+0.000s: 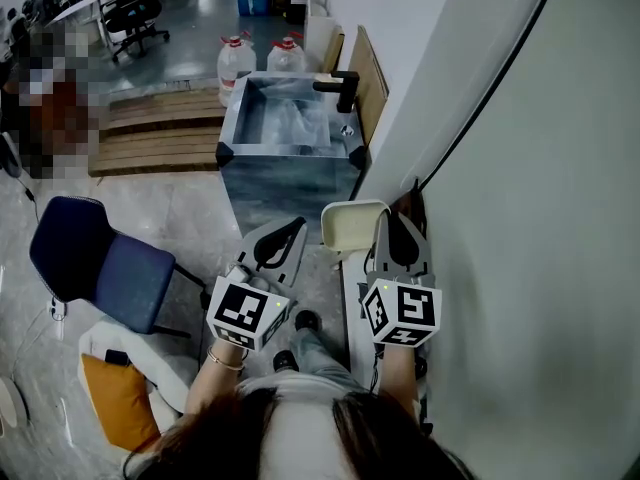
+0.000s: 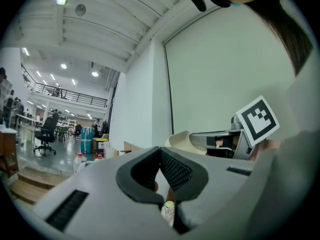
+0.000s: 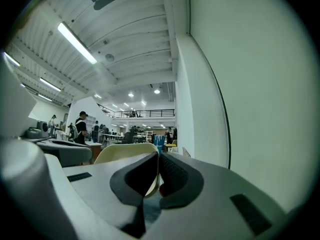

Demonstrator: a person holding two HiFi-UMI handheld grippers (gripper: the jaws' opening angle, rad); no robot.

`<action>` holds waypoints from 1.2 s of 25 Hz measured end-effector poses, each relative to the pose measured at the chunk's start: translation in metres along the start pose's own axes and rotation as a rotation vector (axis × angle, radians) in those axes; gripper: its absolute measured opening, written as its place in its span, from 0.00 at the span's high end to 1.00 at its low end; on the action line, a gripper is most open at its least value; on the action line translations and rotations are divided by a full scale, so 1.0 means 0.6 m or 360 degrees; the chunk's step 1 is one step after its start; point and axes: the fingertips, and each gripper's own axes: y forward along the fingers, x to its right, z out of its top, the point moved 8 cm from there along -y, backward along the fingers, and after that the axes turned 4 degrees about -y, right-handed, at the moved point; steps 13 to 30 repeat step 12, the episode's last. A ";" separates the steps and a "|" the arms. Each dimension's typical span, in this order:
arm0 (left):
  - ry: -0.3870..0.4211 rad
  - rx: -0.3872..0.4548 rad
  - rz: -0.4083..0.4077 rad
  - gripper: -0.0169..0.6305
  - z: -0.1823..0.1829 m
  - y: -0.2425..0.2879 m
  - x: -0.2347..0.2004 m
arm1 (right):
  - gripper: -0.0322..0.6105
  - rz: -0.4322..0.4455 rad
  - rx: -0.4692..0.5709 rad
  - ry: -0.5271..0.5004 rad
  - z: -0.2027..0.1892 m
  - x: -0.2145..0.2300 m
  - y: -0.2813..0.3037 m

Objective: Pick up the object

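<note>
A cream-coloured shallow dish [image 1: 350, 225] hangs in the air in front of me, with my right gripper [image 1: 386, 224] shut on its right rim. In the right gripper view the dish [image 3: 125, 153] rises to the left of the jaws and its edge runs down between the closed pads [image 3: 172, 176]. My left gripper [image 1: 294, 230] is held beside it at the same height, shut with nothing in it; its tips meet in the left gripper view [image 2: 160, 150]. From there the dish [image 2: 181, 140] and the right gripper [image 2: 225, 140] show to the right.
A steel sink tank [image 1: 290, 168] with a black tap [image 1: 340, 86] stands straight ahead. Two water jugs [image 1: 236, 63] and wooden pallets [image 1: 160, 133] lie beyond it. A blue chair [image 1: 100, 263] is at the left, and a white wall [image 1: 520, 218] runs close on the right.
</note>
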 end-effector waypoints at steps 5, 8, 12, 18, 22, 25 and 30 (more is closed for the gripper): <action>-0.0004 -0.0001 -0.0001 0.96 0.003 0.016 -0.002 | 0.90 0.0006 -0.0013 0.0002 -0.002 0.007 0.010; -0.0003 -0.0015 0.0000 0.96 0.002 0.027 -0.004 | 0.90 0.0004 -0.0015 0.0010 -0.005 0.015 0.017; -0.0002 -0.0005 0.0010 0.96 -0.001 0.047 -0.006 | 0.90 0.0006 -0.0024 0.0019 -0.012 0.029 0.031; -0.0002 -0.0005 0.0010 0.96 -0.001 0.047 -0.006 | 0.90 0.0006 -0.0024 0.0019 -0.012 0.029 0.031; -0.0002 -0.0005 0.0010 0.96 -0.001 0.047 -0.006 | 0.90 0.0006 -0.0024 0.0019 -0.012 0.029 0.031; -0.0002 -0.0005 0.0010 0.96 -0.001 0.047 -0.006 | 0.90 0.0006 -0.0024 0.0019 -0.012 0.029 0.031; -0.0002 -0.0005 0.0010 0.96 -0.001 0.047 -0.006 | 0.90 0.0006 -0.0024 0.0019 -0.012 0.029 0.031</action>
